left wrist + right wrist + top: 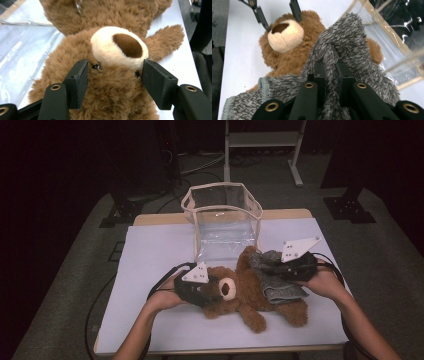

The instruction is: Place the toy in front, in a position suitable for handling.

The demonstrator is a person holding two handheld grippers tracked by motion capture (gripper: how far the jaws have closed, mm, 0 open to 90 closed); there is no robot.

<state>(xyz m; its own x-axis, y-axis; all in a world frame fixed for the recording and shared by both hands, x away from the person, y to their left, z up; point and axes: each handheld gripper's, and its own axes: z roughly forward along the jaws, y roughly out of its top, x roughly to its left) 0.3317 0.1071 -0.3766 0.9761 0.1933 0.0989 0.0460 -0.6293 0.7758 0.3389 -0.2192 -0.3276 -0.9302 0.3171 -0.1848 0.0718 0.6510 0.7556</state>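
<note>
While left tongs (113, 75) clamp teddy head (112, 82), right tongs (331, 75) pinch grey garment (347, 47), torso hidden.

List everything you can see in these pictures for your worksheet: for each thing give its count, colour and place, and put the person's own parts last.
Teddy bear: one, brown with a cream muzzle, lying on the table mat, head between the left gripper's jaws.
Fuzzy garment: one, grey, draped over the bear's body, a fold pinched by the right gripper.
Clear bag: one, transparent with pale trim, standing open behind the bear.
Table mat: one, pale blue-white, covering the table.
Table: one, light wood edge showing at the far side.
Metal stand: one, white, on the floor beyond the table.
Left gripper: one, black, on the bear's head.
Right gripper: one, black, on the garment.
Forearms: two, entering from the bottom.
</note>
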